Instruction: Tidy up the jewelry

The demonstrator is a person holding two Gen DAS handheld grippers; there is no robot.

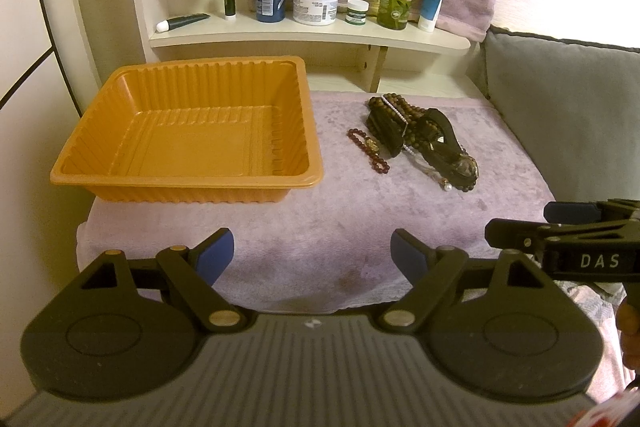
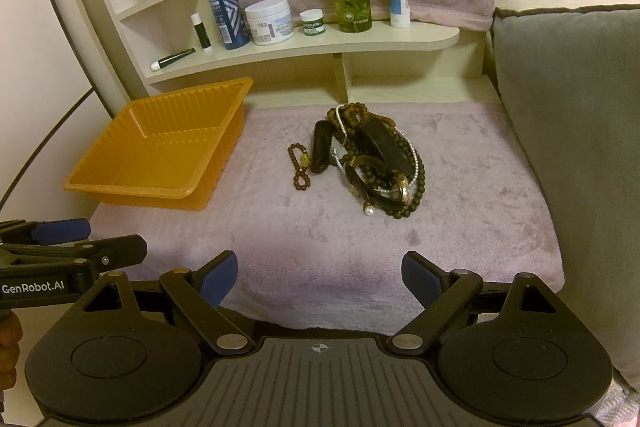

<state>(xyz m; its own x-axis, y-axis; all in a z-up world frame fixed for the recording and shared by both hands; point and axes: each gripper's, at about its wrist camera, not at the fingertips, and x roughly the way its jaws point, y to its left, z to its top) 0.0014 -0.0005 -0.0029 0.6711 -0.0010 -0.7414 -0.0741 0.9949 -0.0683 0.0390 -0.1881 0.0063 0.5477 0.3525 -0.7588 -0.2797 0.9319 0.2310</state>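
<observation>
An orange ribbed plastic tray (image 1: 100,163) (image 2: 96,183) sits empty on the left of a mauve towel. To its right lies a tangled pile of jewelry (image 1: 424,139) (image 2: 376,163): brown bead strands, a pearl string, black bands and a gold watch. A small red bead bracelet (image 1: 366,151) (image 2: 301,165) lies apart on the pile's left. My left gripper (image 1: 312,257) is open and empty over the towel's near edge. My right gripper (image 2: 320,277) is open and empty, also near the front edge; it shows at the right of the left wrist view (image 1: 560,227).
A cream shelf (image 1: 304,35) (image 2: 304,47) behind the towel holds bottles, jars and tubes. A grey cushion (image 1: 568,115) (image 2: 572,131) borders the towel on the right. A mauve cloth hangs behind the shelf.
</observation>
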